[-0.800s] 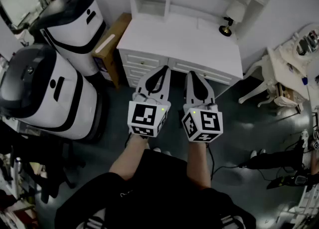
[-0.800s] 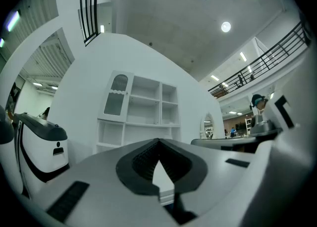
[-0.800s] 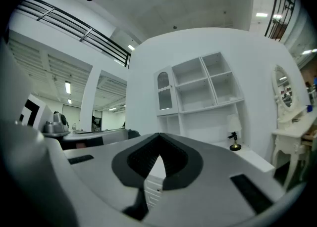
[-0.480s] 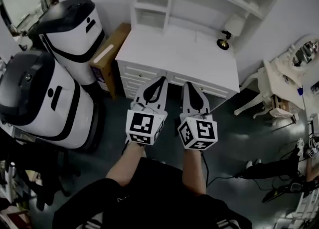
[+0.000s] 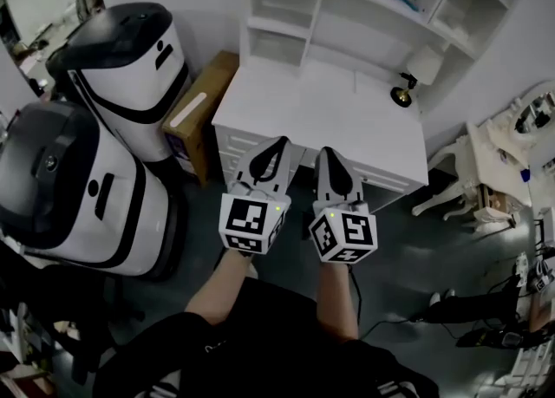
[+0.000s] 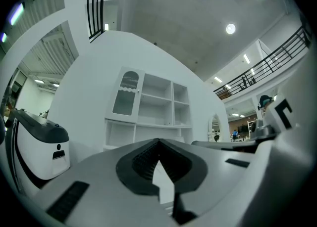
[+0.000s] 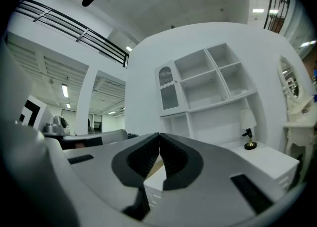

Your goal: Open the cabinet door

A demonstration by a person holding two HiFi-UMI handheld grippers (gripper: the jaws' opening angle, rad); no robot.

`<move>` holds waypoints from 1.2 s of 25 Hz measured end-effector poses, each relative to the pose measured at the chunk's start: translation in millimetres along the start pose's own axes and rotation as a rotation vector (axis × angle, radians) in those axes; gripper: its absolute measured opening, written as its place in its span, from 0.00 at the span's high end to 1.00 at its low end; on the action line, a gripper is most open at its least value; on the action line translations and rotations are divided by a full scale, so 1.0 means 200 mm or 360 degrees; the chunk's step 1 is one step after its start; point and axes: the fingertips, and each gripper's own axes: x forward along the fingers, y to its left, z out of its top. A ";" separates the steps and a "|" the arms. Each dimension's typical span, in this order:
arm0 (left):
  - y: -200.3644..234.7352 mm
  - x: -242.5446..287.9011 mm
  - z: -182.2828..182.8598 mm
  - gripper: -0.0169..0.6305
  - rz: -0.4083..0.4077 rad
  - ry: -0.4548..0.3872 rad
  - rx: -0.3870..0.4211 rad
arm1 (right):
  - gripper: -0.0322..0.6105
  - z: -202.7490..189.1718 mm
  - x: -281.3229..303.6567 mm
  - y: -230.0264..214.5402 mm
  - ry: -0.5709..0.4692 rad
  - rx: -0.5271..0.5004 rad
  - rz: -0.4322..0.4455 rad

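Only from the head view: left gripper (image 5: 277, 143) and right gripper (image 5: 328, 155) side by side, held out over the floor just short of the white worktop (image 5: 347, 110), tips near its drawer fronts (image 5: 236, 146). Also there alone: two big white-and-black machines (image 5: 121, 54) at the left, and a cardboard box (image 5: 201, 108) standing between the nearer machine and the worktop. Cuts off the top of the shelf unit (image 5: 364, 6), so gives hardly anything of the task's thing.

Only from the two gripper views: the cabinet door (image 6: 128, 94) in full, at the upper left corner of the shelf unit, above an open cubby and beside open shelves. Narrow and white-framed, with an arch-topped pane and a scalloped trim near the top. Sits flush in its frame, closed. Well apart from both grippers.

Small lamp (image 7: 246, 128) with a gold base on the worktop's right side: plain in the right gripper view and from above, out of frame in the left gripper view.

Jaws on the left: clenched, tips meeting, nothing between the dark ribbed pads (image 6: 143, 159). Jaws on the right: likewise pressed together tip to tip and empty, with only a corner of the worktop and a strip of the box showing through the notch lower down.
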 end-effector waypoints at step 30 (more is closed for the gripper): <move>0.92 0.45 -0.03 0.96 -0.0118 0.0022 -0.0145 | 0.92 -0.13 0.91 0.25 0.0047 -0.0051 -0.0153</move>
